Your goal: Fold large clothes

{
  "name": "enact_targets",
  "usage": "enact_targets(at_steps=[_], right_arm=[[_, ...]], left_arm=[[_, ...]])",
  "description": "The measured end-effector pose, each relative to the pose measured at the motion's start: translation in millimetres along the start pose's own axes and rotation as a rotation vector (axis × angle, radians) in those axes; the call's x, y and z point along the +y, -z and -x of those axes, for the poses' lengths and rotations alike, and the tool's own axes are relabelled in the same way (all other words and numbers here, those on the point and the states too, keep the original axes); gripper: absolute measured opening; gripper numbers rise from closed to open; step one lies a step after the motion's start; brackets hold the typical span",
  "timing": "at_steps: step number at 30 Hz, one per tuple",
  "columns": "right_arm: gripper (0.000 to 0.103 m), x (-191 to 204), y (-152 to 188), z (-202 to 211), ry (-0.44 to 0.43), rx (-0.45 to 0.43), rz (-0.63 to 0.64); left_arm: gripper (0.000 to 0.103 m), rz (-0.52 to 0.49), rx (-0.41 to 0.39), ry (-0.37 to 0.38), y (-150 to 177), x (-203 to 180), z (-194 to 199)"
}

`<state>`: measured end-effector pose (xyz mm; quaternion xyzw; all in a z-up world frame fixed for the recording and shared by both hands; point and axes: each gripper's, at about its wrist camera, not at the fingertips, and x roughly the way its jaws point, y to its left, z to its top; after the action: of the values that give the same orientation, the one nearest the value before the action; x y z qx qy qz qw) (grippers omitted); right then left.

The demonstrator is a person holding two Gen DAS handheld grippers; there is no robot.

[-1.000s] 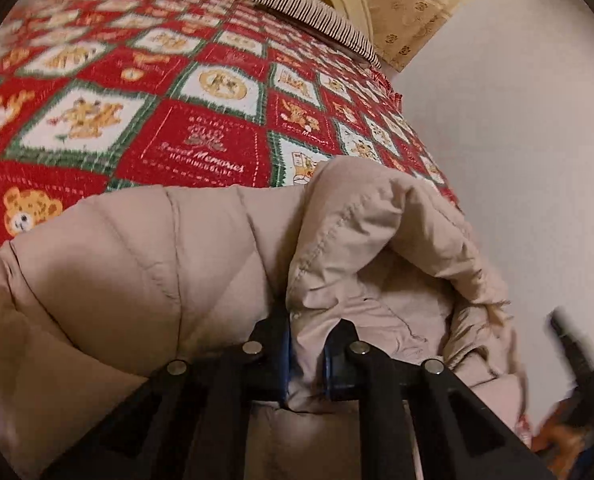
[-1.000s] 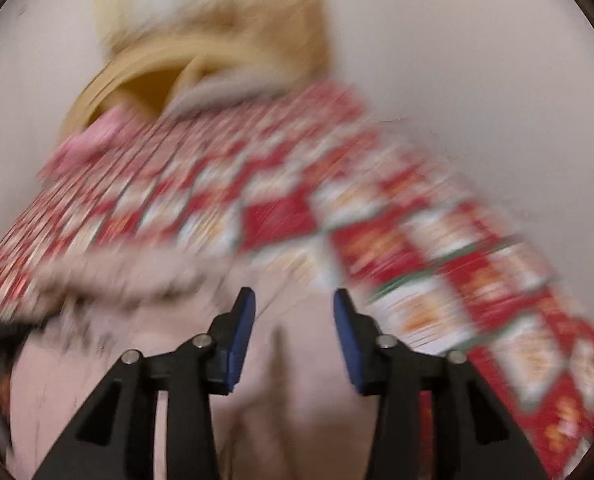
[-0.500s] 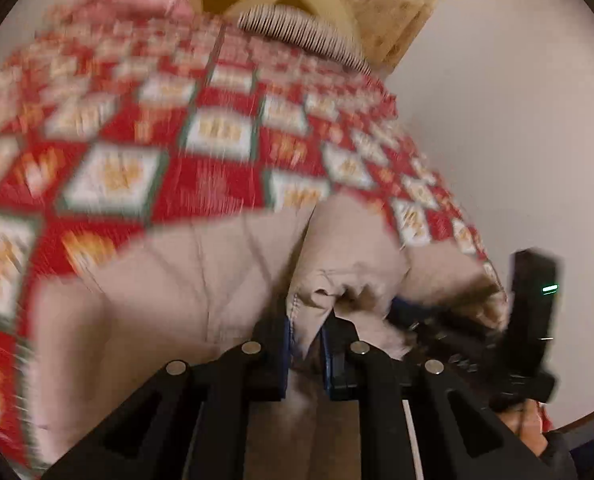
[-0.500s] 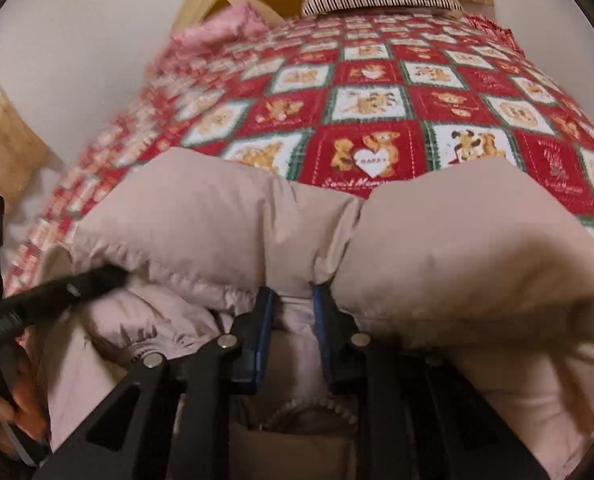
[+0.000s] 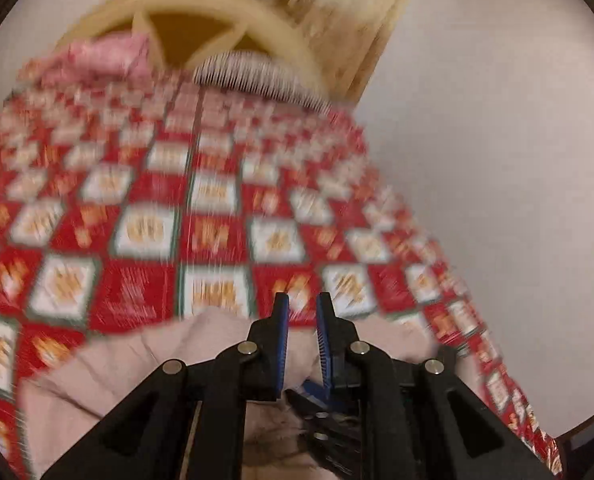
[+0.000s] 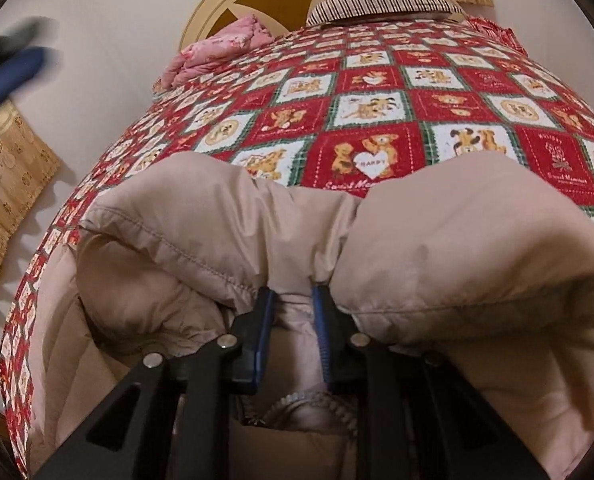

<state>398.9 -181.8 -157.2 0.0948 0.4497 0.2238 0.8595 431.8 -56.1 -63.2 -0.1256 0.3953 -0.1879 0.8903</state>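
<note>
Puffy beige quilted jacket (image 6: 225,236); bunched, folded

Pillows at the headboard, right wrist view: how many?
2. The striped pillow leans against the headboard at the top. The pink floral one lies left of it on the quilt's edge. More may hide behind the quilt's rise.

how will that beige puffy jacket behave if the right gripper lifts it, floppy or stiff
Probably floppy but bulky: the beige puffy jacket bulges in rounded rolls around the right gripper. Likely light for its size, given the quilted padding. Its smooth shell looks slippery, so a shallow pinch may slide off.
</note>
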Motion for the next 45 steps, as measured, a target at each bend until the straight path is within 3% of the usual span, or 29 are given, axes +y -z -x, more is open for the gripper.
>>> enact_targets(at_steps=[3,5,7,9,11,13,15,17,18,20,26,27,28,30,32,34,38,43,45], right_arm=[[0.024,0.3,0.5,1.9,0.001,-0.005,0.000],[0.024,-0.7,1.1,5.0,-0.015,-0.016,-0.007],[0.024,-3.5,1.8,10.5,-0.040,-0.039,-0.026],[0.025,-7.6,2.1,21.5,-0.070,-0.088,-0.058],[0.025,-16.3,1.3,49.7,-0.098,-0.199,-0.118],[0.026,-24.9,-0.9,69.0,-0.044,-0.251,-0.169],[0.025,-39.5,-4.4,74.9,0.046,-0.222,-0.214],[0.010,-58.1,-2.1,57.9,0.117,-0.095,-0.224],[0.010,-65.2,1.2,49.3,0.109,-0.056,-0.233],[0.000,-88.1,9.5,42.9,0.028,-0.091,-0.353],[0.000,-82.4,6.3,38.6,0.064,-0.088,-0.330],[0.000,-82.5,5.4,39.8,0.061,-0.080,-0.337],[0.006,-84.0,5.1,43.8,0.051,-0.062,-0.360],[0.020,-84.4,12.9,67.6,0.013,-0.053,-0.426],[0.042,-79.2,30.4,122.3,-0.057,-0.155,-0.416],[0.060,-71.8,46.0,170.6,-0.053,-0.220,-0.351],[0.070,-60.7,108.6,298.8,0.030,-0.338,-0.222],[0.076,-41.0,200.0,411.2,0.167,-0.368,-0.111],[0.077,-34.2,236.5,446.8,0.127,-0.389,-0.110]], left_arm=[[0.014,0.062,0.129,-0.115,31.0,32.5,-44.4],[0.013,0.154,0.105,-0.039,50.7,61.6,-51.0],[0.012,0.193,0.090,-0.012,55.5,70.1,-49.5],[0.012,0.162,0.081,-0.038,57.7,66.2,-51.7],[0.012,0.121,0.071,-0.068,58.7,58.6,-51.3],[0.012,0.109,0.062,-0.073,59.6,56.5,-50.6],[0.012,0.119,0.059,-0.056,59.7,59.0,-50.2],[0.012,0.129,0.056,-0.037,61.1,61.1,-49.5],[0.012,0.128,0.055,-0.037,61.0,61.0,-50.7],[0.012,0.117,0.052,-0.045,60.8,59.0,-51.8],[0.012,0.108,0.070,-0.055,57.2,55.8,-55.0],[0.012,0.126,0.099,-0.036,55.3,58.4,-52.4],[0.012,0.143,0.147,-0.012,52.7,60.0,-43.5],[0.012,0.136,0.138,0.035,52.4,58.8,-11.9],[0.013,0.089,0.088,0.068,60.4,56.0,32.5],[0.013,0.048,0.069,0.081,76.4,57.1,76.7],[0.013,0.017,0.081,0.139,123.2,70.7,146.1],[0.013,0.030,0.069,0.154,190.2,93.6,210.4],[0.013,0.053,0.049,0.135,208.8,100.8,225.2]])
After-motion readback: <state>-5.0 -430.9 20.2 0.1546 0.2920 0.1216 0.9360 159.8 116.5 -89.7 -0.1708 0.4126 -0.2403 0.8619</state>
